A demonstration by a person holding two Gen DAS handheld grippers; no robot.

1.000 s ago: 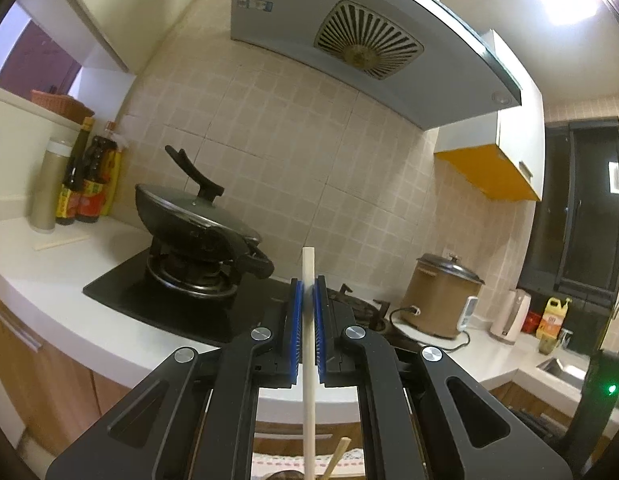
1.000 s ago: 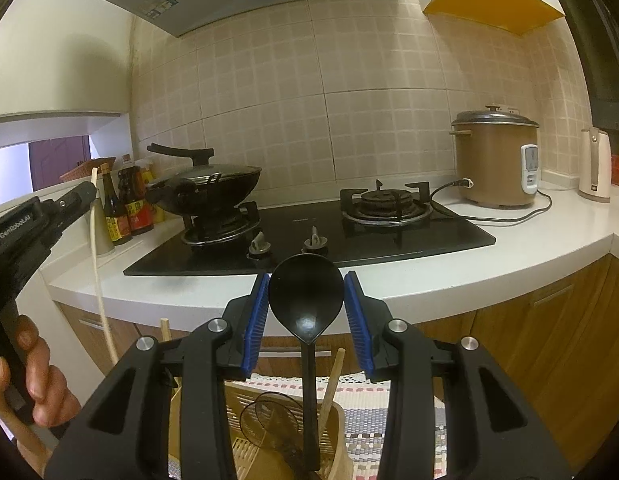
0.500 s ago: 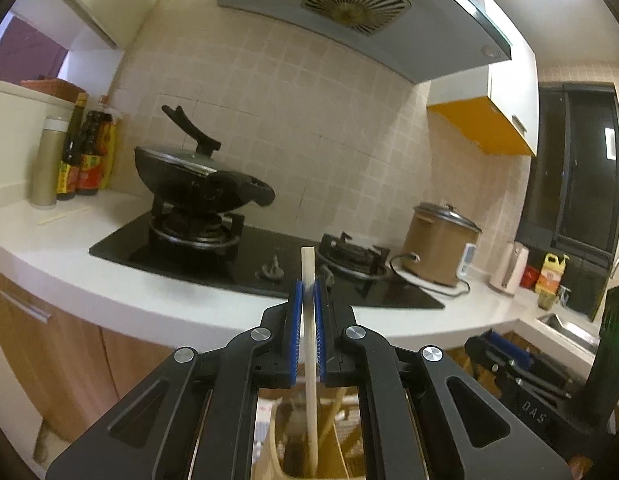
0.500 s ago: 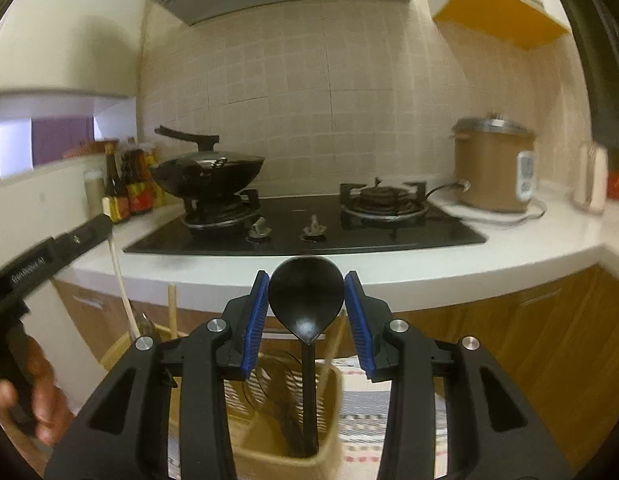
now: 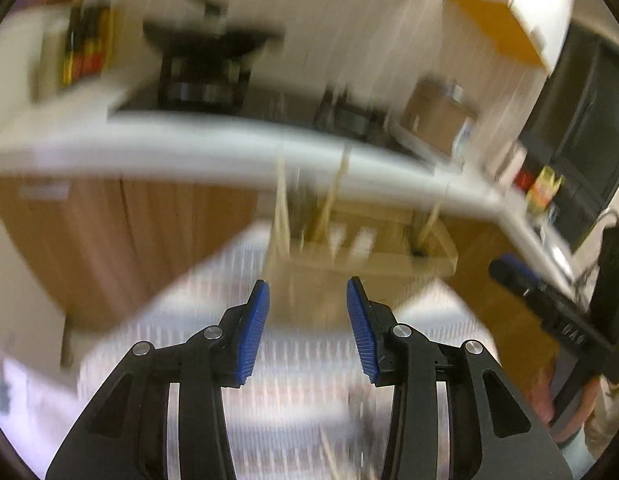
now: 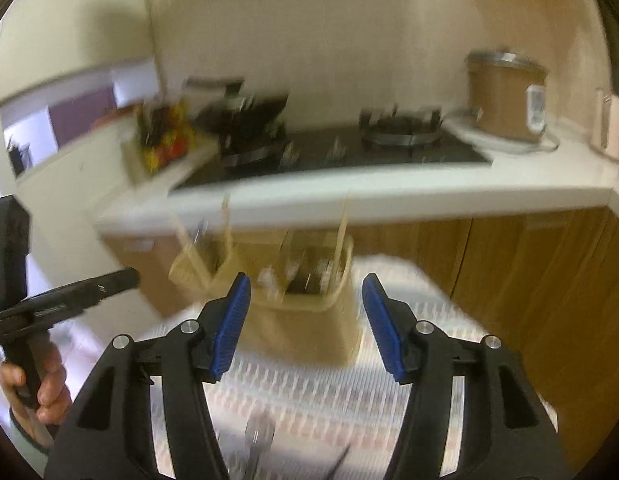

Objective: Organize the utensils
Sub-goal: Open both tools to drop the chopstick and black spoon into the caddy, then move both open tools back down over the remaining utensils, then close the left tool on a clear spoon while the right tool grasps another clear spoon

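Left to right, as observed from the floor. The left gripper (image 5: 308, 330) has just been opening; its blue fingers (image 5: 253, 336) now stand apart with nothing between them. A second ago they were clamped on a pale wooden chopstick — that stick is out of the grip. Several pale sticks (image 5: 282, 216) now stand upright in the left part of the beige utensil holder (image 5: 349, 280), which sits on a patterned cloth (image 5: 181, 320) directly ahead of the gripper and below the edge of the white counter (image 5: 189, 148). Which of those sticks was the one held cannot be told; the view is badly smeared by motion.

The right gripper (image 6: 307, 326) has likewise just been opening. Its fingers (image 6: 231, 326) are wide apart and empty. The black ladle they framed a moment ago no longer shows between them; dark shapes (image 6: 309, 276) sit in the holder's right part, too blurred to name. Both views have dropped from the stove (image 6: 329, 148) and rice cooker (image 6: 505, 100) toward the holder.

Assessment: both deliveries appear complete, with the utensils in the holder and the grippers free. Blurred items (image 6: 261, 440) lie on the cloth just below the right gripper — possibly further utensils for sorting, not confirmed.
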